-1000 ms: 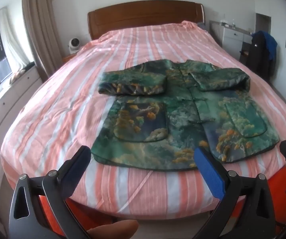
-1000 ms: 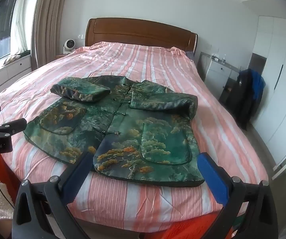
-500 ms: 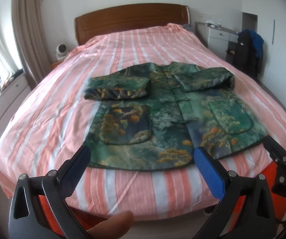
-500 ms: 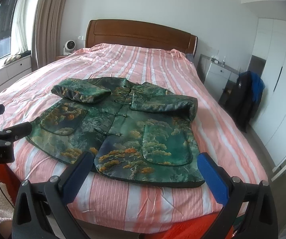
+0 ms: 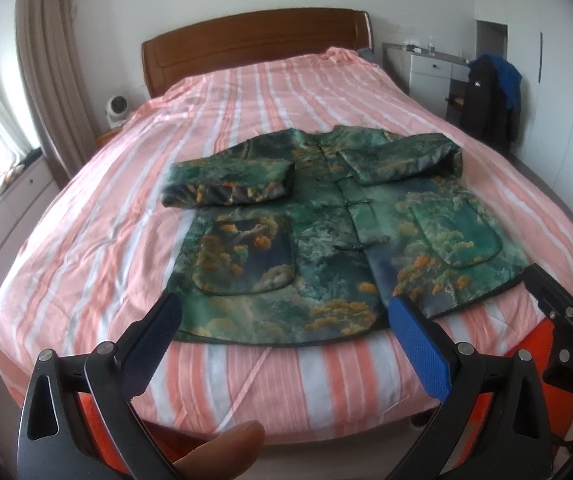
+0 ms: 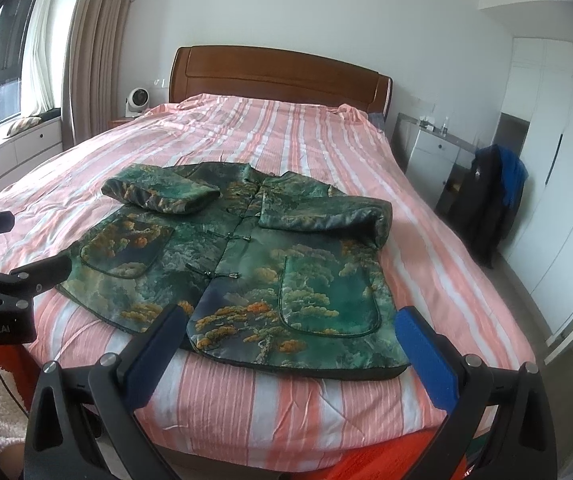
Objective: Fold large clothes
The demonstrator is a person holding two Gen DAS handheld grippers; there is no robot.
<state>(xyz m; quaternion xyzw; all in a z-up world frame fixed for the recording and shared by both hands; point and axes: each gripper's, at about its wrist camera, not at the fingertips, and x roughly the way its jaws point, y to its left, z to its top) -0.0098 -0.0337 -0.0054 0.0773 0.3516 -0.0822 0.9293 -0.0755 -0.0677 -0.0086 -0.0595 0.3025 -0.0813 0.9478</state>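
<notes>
The green jacket lies flat on the bed, sleeves folded in, hem nearest both tools. Left tool and right tool hover spread, empty. Pinching only the top layer at the hem could slide the slick fabric and undo the sleeves.

Left tongs gape above the bed's foot edge; jacket lies flat, sleeves folded in.
</notes>
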